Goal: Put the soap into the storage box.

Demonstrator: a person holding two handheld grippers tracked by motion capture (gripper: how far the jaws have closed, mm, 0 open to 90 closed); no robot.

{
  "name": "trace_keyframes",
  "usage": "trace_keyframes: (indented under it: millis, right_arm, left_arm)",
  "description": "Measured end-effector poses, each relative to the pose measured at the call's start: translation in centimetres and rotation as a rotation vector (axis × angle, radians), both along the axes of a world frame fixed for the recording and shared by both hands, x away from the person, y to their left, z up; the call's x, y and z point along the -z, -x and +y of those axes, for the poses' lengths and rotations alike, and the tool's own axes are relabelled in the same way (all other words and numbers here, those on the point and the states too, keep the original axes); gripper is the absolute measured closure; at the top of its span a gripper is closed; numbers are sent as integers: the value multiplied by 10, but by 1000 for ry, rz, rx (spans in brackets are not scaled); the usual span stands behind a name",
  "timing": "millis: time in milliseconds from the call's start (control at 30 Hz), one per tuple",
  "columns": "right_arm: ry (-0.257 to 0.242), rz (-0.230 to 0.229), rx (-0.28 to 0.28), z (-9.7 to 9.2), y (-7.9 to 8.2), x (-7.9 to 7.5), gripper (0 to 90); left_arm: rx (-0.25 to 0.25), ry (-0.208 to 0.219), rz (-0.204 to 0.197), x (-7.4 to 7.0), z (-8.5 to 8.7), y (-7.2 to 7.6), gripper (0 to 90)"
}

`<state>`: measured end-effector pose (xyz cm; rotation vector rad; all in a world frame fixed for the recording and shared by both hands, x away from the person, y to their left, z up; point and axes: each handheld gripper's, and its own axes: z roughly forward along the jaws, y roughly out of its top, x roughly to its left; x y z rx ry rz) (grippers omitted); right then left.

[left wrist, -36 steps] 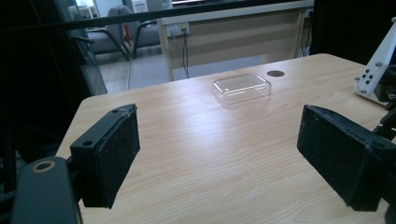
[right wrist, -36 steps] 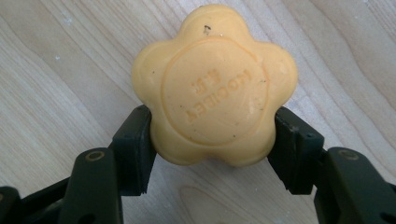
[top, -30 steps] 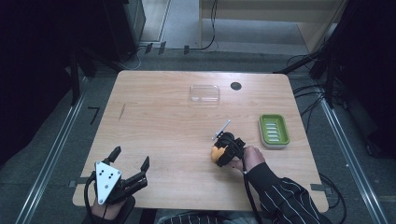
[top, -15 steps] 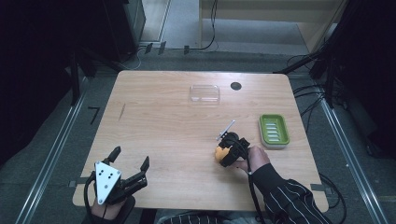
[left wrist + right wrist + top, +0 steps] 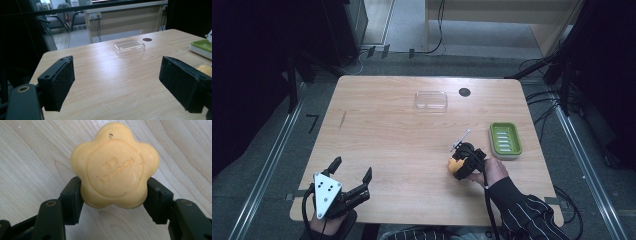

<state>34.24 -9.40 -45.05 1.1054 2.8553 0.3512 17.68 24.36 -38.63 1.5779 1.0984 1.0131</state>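
Soap (image 5: 115, 166) lettering blurred, right tool (image 5: 113, 197) clamping, base seemingly hidden

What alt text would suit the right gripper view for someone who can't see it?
A yellow flower-shaped soap bar is clamped on both sides by the black jaws of the right hand-held gripper, seen from close above a light wooden table. Embossed lettering marks its face.

Yellow-orange soap (image 5: 115, 166), green ribbed dish (image 5: 505, 139), clear lid (image 5: 431, 99), seemingly white-striped dark sleeve (image 5: 532, 217).
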Motion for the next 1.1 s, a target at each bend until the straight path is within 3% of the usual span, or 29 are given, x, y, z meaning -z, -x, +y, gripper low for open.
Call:
trace_keyframes:
  millis: [1100]
  right_arm:
    - [8, -52, 56, -30, -3, -11, 400]
  left_arm:
    - [1, 2, 2, 0, 0, 0, 136]
